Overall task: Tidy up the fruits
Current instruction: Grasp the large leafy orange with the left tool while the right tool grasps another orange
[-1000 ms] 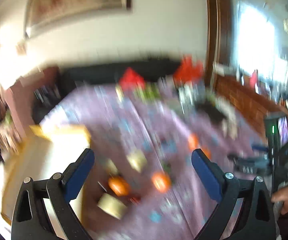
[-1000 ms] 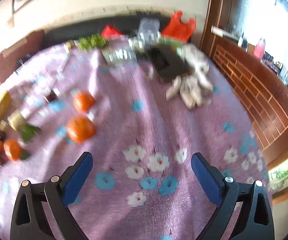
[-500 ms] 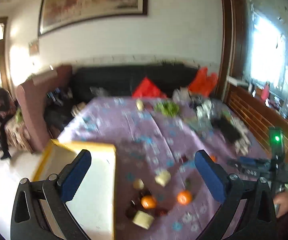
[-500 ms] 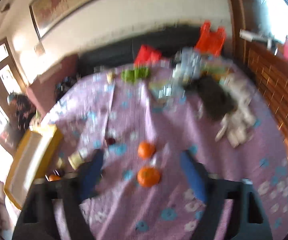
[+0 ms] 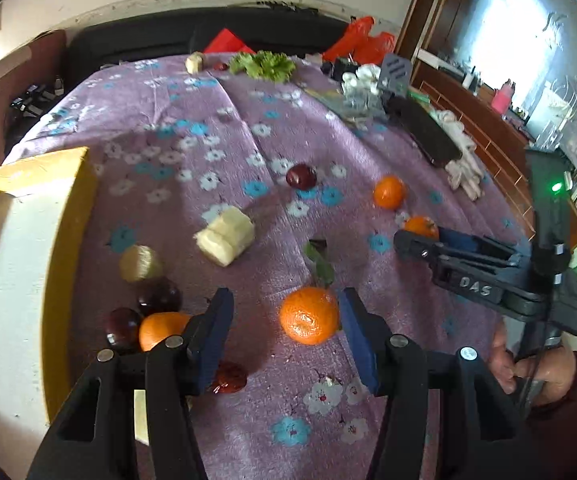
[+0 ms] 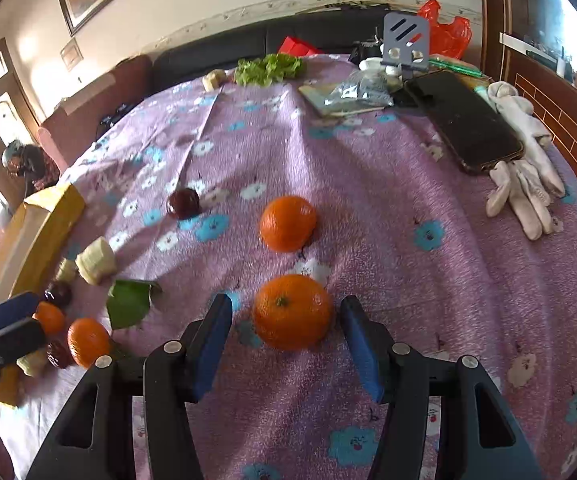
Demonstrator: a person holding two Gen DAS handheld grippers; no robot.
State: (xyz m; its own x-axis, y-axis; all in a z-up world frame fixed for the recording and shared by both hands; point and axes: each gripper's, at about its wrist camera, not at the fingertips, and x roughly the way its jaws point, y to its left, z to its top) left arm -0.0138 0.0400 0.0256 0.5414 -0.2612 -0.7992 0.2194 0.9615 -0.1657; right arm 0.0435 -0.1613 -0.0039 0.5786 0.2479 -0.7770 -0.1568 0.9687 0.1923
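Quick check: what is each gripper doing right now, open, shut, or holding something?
Left gripper: closing around a leafy-stemmed orange tangerine, far pad still clear.
Right gripper: closing around a round orange tangerine, pads not pressing.

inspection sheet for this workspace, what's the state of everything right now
surface: purple floral cloth, creased.
job's things: one orange between the left gripper's fingers, another orange between the right's; a third orange, plums and banana pieces loose; yellow box at the left edge.
clutter: phone, white gloves, lettuce, red bags.
grippers: left gripper and right gripper closing, pads not yet pressing.
cables: one by the hand.
surroundings: dark sofa, framed picture, a person by the door.
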